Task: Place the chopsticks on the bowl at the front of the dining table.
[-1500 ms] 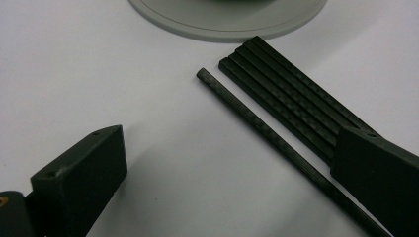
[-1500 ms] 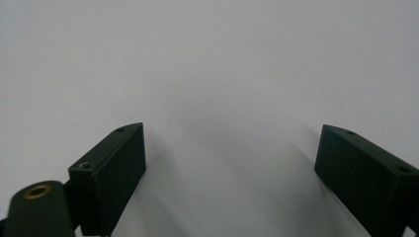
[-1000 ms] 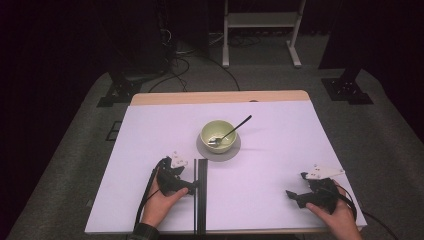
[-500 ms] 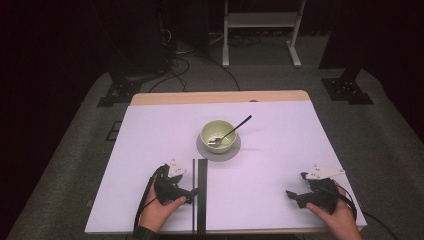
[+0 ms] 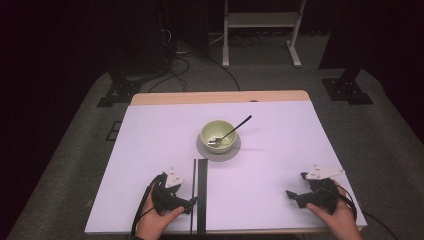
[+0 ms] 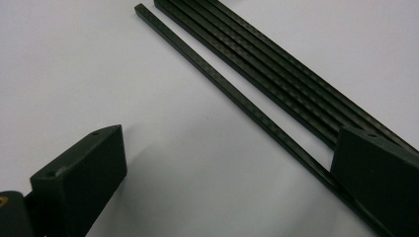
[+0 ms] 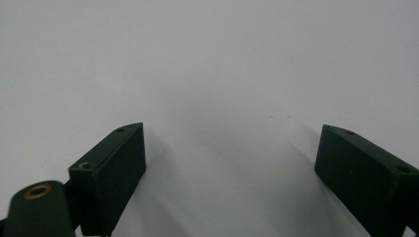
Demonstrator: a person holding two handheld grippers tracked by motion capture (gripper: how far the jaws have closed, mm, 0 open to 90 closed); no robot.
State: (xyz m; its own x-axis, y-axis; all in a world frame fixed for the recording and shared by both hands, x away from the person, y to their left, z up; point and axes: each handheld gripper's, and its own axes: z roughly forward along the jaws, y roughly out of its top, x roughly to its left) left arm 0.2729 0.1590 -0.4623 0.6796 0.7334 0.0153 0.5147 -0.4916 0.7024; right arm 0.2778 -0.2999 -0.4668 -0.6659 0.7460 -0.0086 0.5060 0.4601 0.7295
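Observation:
A bundle of long black rods (image 5: 202, 195) lies on the white table (image 5: 150, 140), running from the near edge toward the bowl. One thinner rod (image 5: 193, 190) lies just left of the bundle. My left gripper (image 5: 177, 190) sits beside them, open. In the left gripper view its right jaw rests over the thin rod (image 6: 232, 91) beside the bundle (image 6: 296, 74), and its left jaw is over bare table; left gripper (image 6: 227, 182) holds nothing. My right gripper (image 5: 296, 186) rests open at the near right, over bare table in its own view (image 7: 230, 168).
A pale green bowl (image 5: 218, 135) with a metal spoon (image 5: 234, 128) in it stands on a grey round mat (image 5: 235, 150) at the table's middle. A wooden strip (image 5: 220, 97) edges the far side. Stands and cables are on the floor beyond.
My left gripper has slid back along the rods toward the near edge of the table. The right gripper, the bowl and the spoon have stayed put.

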